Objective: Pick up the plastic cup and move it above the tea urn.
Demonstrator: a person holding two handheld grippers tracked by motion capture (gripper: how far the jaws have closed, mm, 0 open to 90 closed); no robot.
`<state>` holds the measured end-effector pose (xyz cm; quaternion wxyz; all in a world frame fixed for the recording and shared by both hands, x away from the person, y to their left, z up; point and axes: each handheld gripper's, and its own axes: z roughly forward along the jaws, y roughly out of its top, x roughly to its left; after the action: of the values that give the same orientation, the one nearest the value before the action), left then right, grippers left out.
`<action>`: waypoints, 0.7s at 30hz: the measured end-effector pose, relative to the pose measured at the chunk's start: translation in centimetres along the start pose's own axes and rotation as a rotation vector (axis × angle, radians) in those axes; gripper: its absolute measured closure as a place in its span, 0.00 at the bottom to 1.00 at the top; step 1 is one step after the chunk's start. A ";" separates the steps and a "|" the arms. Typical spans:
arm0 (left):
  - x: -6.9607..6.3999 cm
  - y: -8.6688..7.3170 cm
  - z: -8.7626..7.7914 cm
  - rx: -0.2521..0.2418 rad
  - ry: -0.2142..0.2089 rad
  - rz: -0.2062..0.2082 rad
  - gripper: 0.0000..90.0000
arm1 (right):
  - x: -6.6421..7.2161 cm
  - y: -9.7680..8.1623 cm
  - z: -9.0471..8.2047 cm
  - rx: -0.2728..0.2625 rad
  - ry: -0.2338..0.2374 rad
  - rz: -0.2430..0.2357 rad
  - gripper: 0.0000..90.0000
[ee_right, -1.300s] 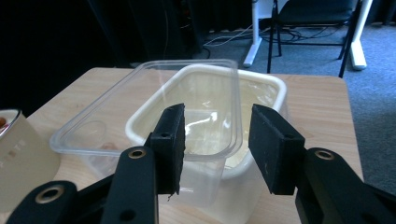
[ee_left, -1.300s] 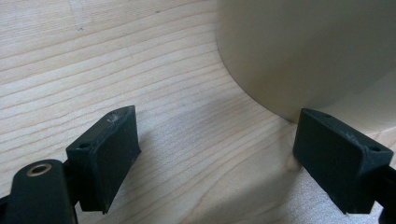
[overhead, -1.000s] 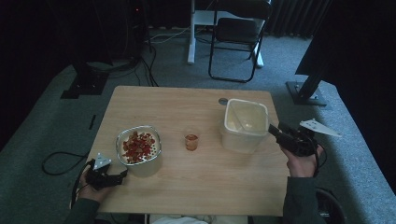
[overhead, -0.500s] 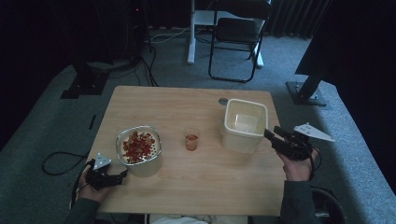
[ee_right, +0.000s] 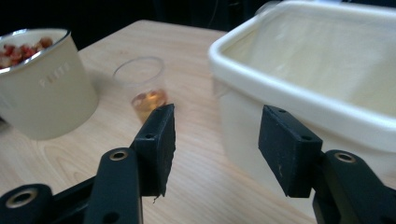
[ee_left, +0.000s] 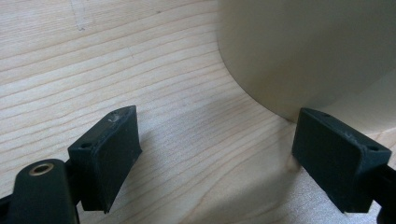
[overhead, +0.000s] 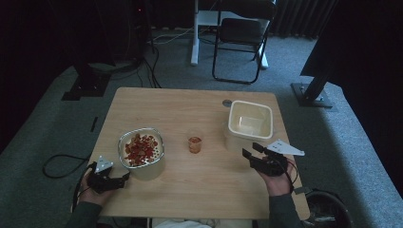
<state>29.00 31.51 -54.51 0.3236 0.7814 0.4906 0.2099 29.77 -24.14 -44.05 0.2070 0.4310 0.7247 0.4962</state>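
- Right gripper point(overhead: 252, 151): jaws wide apart, just been opening, nothing between them; tips near the front-left corner of the cream square plastic tub point(overhead: 250, 121), at 3 o'clock on the light wooden table point(overhead: 190, 107).
- Left gripper point(overhead: 124, 176): jaws spread, empty, beside the cream round tin of red pieces point(overhead: 141, 153) at 8 o'clock.
- Small clear cup with amber liquid point(overhead: 195, 144): table centre, between tin and tub.

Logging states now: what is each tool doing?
Left tool: open, holding nothing.
Right tool: open, jaws just widened, nothing between them.
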 end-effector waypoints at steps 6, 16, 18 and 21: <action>-0.1 -0.1 -0.1 -0.007 0.007 -0.004 0.21 | 1.2 -0.8 2.8 0.049 0.039 -0.024 0.48; -0.1 -0.2 -0.3 -0.007 0.000 -0.001 0.25 | 3.3 -1.1 6.9 0.072 0.097 -0.074 0.40; -0.2 -0.2 -0.4 -0.004 -0.002 0.000 0.27 | 3.5 -1.1 7.3 0.070 0.102 -0.081 0.40; -0.5 -0.3 -0.6 0.002 -0.015 0.015 0.28 | 4.5 -0.2 9.3 0.066 0.123 -0.102 0.45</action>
<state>28.16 31.32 -54.29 0.3250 0.7868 0.4826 0.2060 34.00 -15.39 -47.57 0.1725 0.3688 0.7731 0.4863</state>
